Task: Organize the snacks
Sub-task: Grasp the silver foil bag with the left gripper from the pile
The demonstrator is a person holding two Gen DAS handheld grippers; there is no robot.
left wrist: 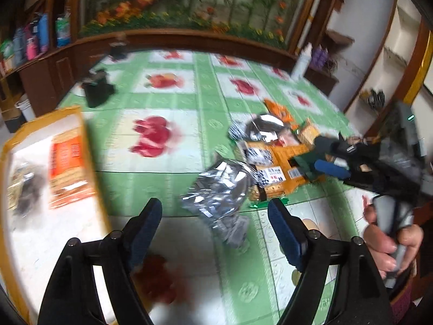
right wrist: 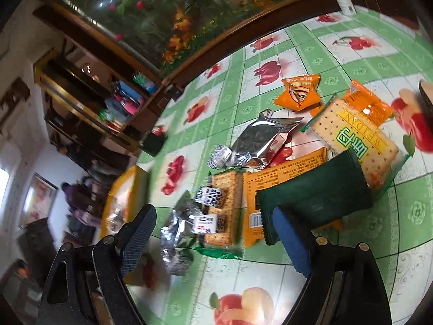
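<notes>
Two tools, your left tool (left wrist: 215,216) and right tool (right wrist: 213,223), gape wide and empty above the snack pile (right wrist: 284,168) on the worktop (left wrist: 167,97); beside the pile lies a yellow-rimmed tray (left wrist: 16,146).

Heap of snack packets (right wrist: 270,178) on tablecloth, silver foil, orange, dark green, crackers, lying flat, overlapping

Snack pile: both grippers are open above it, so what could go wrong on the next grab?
1. The packets overlap: the dark green packet lies across the orange packet, so the right gripper may lift or drag both.
2. The crinkled silver bag ahead of the left gripper could slip from the pads.
</notes>
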